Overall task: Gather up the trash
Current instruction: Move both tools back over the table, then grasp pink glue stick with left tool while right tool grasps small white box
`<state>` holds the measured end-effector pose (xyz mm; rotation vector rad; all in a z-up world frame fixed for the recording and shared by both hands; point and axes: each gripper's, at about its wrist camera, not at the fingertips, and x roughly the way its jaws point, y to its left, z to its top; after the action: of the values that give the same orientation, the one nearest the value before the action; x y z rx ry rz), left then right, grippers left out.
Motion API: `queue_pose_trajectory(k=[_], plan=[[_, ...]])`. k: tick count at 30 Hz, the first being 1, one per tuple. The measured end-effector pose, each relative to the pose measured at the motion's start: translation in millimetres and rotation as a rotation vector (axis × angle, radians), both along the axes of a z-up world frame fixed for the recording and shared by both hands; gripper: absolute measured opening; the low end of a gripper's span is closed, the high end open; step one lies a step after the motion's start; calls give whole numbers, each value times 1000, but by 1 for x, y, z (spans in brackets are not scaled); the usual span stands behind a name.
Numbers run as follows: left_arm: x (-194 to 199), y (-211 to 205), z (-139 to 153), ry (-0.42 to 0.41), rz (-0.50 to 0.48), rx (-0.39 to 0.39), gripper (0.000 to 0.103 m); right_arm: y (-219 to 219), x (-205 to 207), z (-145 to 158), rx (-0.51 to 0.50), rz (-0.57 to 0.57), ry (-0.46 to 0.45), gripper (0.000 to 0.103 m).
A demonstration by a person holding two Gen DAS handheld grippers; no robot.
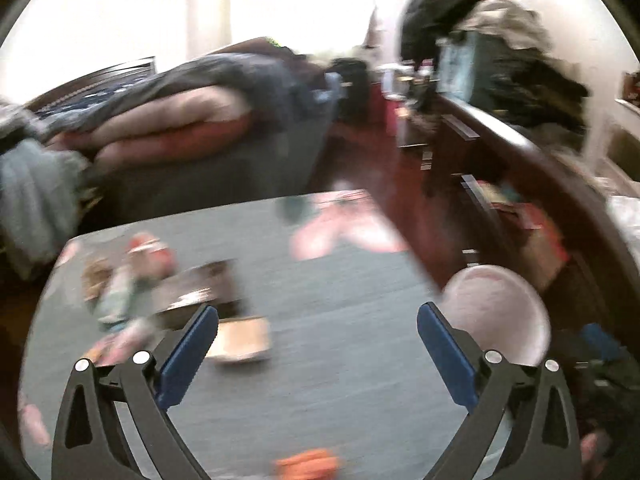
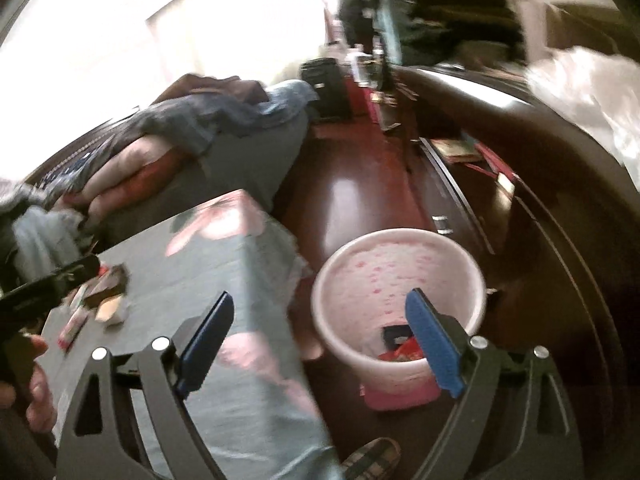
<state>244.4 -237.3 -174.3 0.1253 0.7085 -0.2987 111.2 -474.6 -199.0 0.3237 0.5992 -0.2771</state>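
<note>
**A:** Your right gripper (image 2: 320,316) hangs with its fingers spread wide and nothing between them; it sits partly over the pink bin (image 2: 400,276), which stands on the dark wood floor (image 2: 356,200) just beside the table's corner; a few wrappers, red and dark, already lie in the bottom of it. What would you reach for now?

**B:** The left gripper (image 1: 318,326) is also wide and empty; it points across the grey tablecloth (image 1: 340,280) at the trash pile (image 1: 160,280) on the far left of the table; a flat tan piece (image 1: 244,338) lies nearest your left finger, so I judge that the easiest pick.

**A:** Agreed; come down flat over one piece only, close on its edge rather than its face, and lift clear before you swing toward the bin; both views are blurred, so slow the hand before closing.

**B:** And the orange scrap (image 1: 308,466) at the near table edge?

**A:** It is too smeared to identify; leave it for later. Mind the cloth; it drapes loose over the table's side and could drag if a finger snags it. The room is crowded; an unmade bed (image 1: 180,100) heaped with blankets lies beyond the table, a dark dresser (image 1: 520,168) piled with clothes runs along the right, and bright window light washes out the back wall.
</note>
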Motion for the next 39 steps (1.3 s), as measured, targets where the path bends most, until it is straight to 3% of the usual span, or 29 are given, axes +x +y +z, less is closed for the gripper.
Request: queue_pose_trajectory(k=[4, 8, 11, 14, 28, 33, 39], plan=[[10, 55, -15, 10, 113, 73, 99, 43, 9, 9, -34, 99, 5, 90], [21, 105, -31, 65, 154, 61, 96, 81, 21, 11, -60, 182, 25, 90], [32, 131, -49, 131, 153, 57, 88, 107, 28, 11, -82, 229, 38, 90], [42, 150, -66, 192, 91, 5, 80, 128, 34, 10, -97, 269, 52, 90], [66, 153, -79, 167, -23, 22, 54, 190, 78, 3, -140, 351, 111, 90], [66, 155, -78, 156, -12, 34, 22, 214, 111, -9, -155, 361, 153, 90], [63, 179, -74, 176, 81, -24, 22, 235, 143, -23, -169, 371, 209, 89]])
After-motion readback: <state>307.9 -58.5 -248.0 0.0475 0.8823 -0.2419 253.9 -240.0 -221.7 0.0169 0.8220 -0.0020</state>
